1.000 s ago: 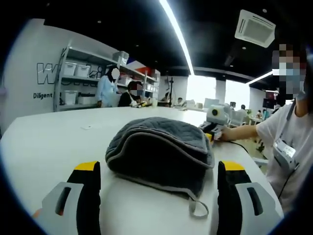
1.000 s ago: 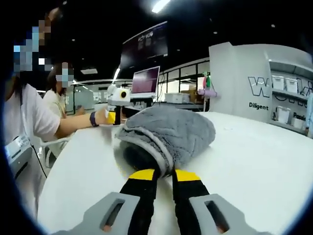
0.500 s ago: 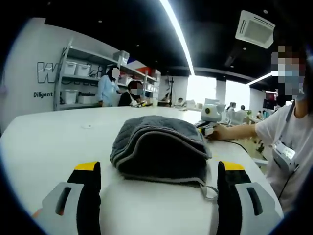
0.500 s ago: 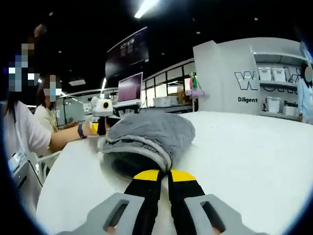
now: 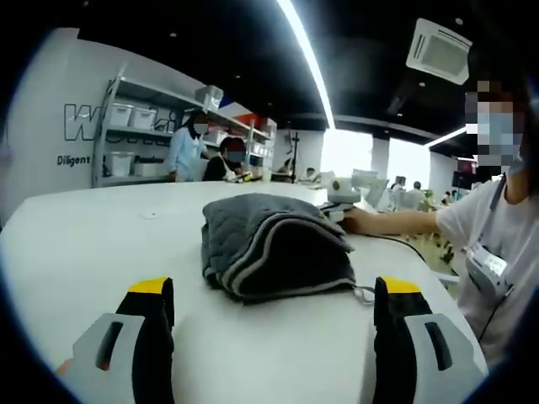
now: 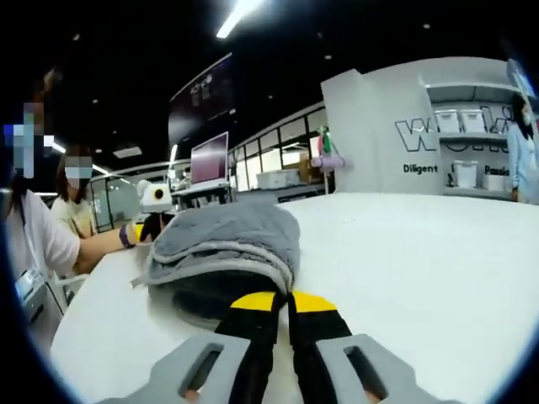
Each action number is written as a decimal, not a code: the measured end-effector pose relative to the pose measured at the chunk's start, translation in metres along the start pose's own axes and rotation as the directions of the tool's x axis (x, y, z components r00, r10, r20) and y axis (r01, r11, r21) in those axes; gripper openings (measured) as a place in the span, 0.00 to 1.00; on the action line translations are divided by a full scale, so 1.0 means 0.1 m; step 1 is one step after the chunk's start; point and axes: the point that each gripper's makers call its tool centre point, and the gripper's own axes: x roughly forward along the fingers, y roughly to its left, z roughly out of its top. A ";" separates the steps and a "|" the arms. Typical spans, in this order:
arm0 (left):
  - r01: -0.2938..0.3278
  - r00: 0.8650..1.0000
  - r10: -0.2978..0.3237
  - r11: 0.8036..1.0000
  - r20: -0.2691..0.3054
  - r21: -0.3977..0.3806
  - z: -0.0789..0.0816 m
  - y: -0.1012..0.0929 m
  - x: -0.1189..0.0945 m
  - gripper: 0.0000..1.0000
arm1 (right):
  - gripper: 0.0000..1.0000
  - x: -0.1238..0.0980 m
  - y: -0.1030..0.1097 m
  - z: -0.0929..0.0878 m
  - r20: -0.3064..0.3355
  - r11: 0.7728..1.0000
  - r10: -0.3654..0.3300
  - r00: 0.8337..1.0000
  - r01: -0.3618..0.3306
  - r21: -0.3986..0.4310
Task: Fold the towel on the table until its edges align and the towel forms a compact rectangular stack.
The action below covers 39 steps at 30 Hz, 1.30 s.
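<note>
- Left gripper view, far left: large pale lettering on the wall (image 5: 88,123), partly cut by a shelf post, readable only as "W…"; beneath it "Diligent" and a further word too blurred to make out. Shelving (image 5: 135,135) with white bins beside it, two people standing near.
- Lower left and lower right of the same view: left gripper (image 5: 274,316) with jaws spread wide, holding nothing, hovering low over the white table (image 5: 84,244). Judged to be standing by clear of the cloth, leaving the fold to the other tool.
- Centre: grey quilted towel (image 5: 269,248) lying on the table, already doubled over into a thick bundle with pale edging showing at the open end; a small hanging loop trails out at its right. Layers look rounded rather than squared, so edges probably not yet aligned.
- Right of the towel: right gripper (image 5: 337,210) at the towel's far side, held by a person's hand (image 5: 362,220); a badge hanging at the person's chest, text unreadable.
- Right gripper view, left: the left gripper (image 6: 152,223) seen beyond the towel (image 6: 227,252).
- Centre: right gripper (image 6: 282,301) with jaws pressed together on the towel's near edge, presumably pinching the layers to drag or flatten the fold.
- Right: wall sign (image 6: 438,139) with a big "W…" and "Diligent" below; a second word starting "P" cut off.
</note>
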 end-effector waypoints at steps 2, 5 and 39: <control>0.002 1.000 -0.002 1.000 0.000 0.001 0.00 -0.01 0.00 0.97 | 0.01 0.02 -0.07 0.01 -0.003 1.000 0.007 1.000 -0.007 0.002; 0.003 1.000 -0.003 1.000 0.000 -0.001 0.00 0.00 0.01 0.97 | 0.01 0.05 -0.17 0.03 -0.003 1.000 0.018 1.000 -0.018 0.005; 0.032 0.999 -0.032 0.999 -0.017 -0.014 -0.07 -0.09 0.07 0.97 | 0.01 0.52 -0.67 0.03 -0.090 0.975 0.202 0.975 -0.209 -0.073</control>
